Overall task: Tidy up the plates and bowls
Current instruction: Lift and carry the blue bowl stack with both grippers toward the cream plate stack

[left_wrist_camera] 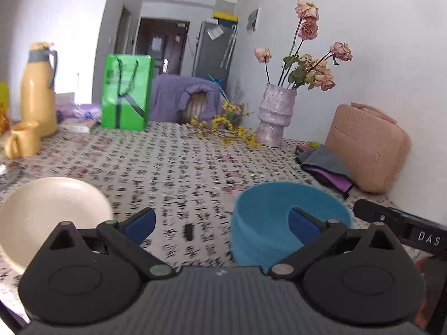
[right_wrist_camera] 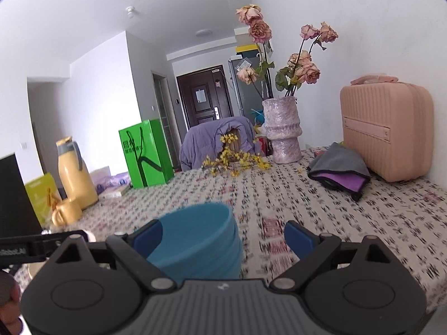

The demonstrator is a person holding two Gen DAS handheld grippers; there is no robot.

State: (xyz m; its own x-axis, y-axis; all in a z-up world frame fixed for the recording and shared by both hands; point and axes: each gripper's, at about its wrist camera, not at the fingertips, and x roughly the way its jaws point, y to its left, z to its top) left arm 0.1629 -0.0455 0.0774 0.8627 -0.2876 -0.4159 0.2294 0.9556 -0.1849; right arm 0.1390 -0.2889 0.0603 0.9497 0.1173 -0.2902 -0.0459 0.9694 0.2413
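A blue bowl point(left_wrist_camera: 268, 223) stands on the patterned tablecloth point(left_wrist_camera: 167, 167), right of centre in the left wrist view. A cream bowl point(left_wrist_camera: 47, 217) sits at the lower left. My left gripper point(left_wrist_camera: 222, 222) is open, and its right finger overlaps the blue bowl's mouth while its left finger is near the cream bowl. In the right wrist view the blue bowl point(right_wrist_camera: 198, 240) is close, left of centre. My right gripper point(right_wrist_camera: 223, 237) is open; its left finger overlaps the bowl's left side and its right finger is over bare cloth. Neither gripper holds anything.
Along the back stand a yellow jug point(left_wrist_camera: 39, 92), a yellow mug point(left_wrist_camera: 22, 139), a green bag point(left_wrist_camera: 125, 92) and a vase of dried roses point(left_wrist_camera: 275, 114). A pink case point(right_wrist_camera: 388, 131) and a folded grey and purple cloth point(right_wrist_camera: 340, 170) lie by the right wall.
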